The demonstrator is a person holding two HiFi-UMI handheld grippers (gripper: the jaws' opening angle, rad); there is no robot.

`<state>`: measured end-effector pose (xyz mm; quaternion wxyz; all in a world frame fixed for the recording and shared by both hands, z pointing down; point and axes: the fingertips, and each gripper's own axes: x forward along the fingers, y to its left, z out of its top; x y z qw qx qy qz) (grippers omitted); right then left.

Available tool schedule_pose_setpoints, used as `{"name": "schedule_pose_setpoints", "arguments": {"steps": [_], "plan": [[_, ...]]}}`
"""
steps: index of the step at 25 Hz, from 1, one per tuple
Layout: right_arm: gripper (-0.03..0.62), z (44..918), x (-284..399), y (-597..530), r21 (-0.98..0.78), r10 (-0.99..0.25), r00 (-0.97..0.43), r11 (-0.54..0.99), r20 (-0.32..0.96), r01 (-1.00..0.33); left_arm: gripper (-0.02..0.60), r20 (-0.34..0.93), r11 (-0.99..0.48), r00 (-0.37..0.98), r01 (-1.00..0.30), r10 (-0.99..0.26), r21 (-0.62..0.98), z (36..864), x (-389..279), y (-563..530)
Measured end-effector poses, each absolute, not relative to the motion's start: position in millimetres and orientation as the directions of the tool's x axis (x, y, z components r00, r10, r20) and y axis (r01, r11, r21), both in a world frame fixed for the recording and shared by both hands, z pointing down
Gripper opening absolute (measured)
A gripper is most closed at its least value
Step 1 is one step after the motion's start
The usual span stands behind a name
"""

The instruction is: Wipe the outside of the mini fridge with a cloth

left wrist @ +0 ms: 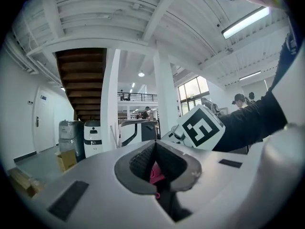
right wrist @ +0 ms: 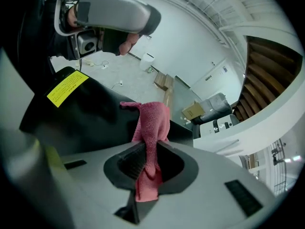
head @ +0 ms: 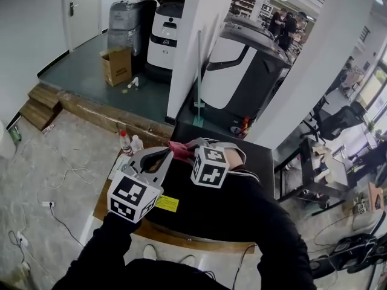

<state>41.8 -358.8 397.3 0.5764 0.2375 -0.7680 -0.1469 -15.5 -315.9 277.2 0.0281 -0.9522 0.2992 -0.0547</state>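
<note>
Over the mini fridge (right wrist: 81, 113), pink cloth (right wrist: 151, 123) clamped by right gripper (right wrist: 147, 162) and left gripper (left wrist: 155, 165); likely needed spreading flat first.

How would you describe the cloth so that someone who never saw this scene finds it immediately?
Find the black mini fridge with a yellow label, low in the head view. Over its top the left gripper and the right gripper meet, both shut on the cloth. It is the only pink, soft thing there; its neighbours are black, grey or white.
</note>
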Motion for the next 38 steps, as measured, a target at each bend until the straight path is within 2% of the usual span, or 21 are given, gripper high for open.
{"name": "schedule_pose_setpoints", "arguments": {"steps": [8, 15, 21, 27, 31, 34, 38], "plan": [[0.058, 403, 80, -351, 0.569, -0.581, -0.087, 0.812, 0.809, -0.13, 0.005, 0.065, -0.838, 0.836, -0.54, -0.545, -0.078, 273, 11, -307], [0.058, 402, 197, -310, 0.594, -0.604, 0.04, 0.767, 0.796, -0.241, 0.005, 0.055, -0.859, 0.859, -0.504, -0.509, -0.093, 270, 40, -288], [0.058, 404, 307, -250, 0.589, -0.569, 0.171, 0.728, 0.805, -0.35, 0.005, 0.074, -0.867, 0.866, -0.487, -0.495, -0.1, 278, 62, -270], [0.06, 395, 360, -221, 0.585, -0.529, 0.252, 0.707, 0.811, -0.398, 0.005, 0.079, -0.854, 0.853, -0.506, -0.516, -0.116, 277, 62, -262], [0.06, 348, 310, -234, 0.639, -0.64, 0.15, 0.66, 0.753, -0.395, 0.005, 0.066, -0.823, 0.823, -0.554, -0.564, -0.125, 269, 45, -265], [0.06, 327, 232, -244, 0.655, -0.684, 0.05, 0.672, 0.728, -0.346, 0.005, 0.061, -0.801, 0.801, -0.586, -0.595, -0.12, 265, 25, -266], [0.06, 333, 118, -257, 0.638, -0.678, -0.096, 0.723, 0.729, -0.264, 0.005, 0.059, -0.773, 0.773, -0.623, -0.632, -0.119, 264, 1, -269]]}}
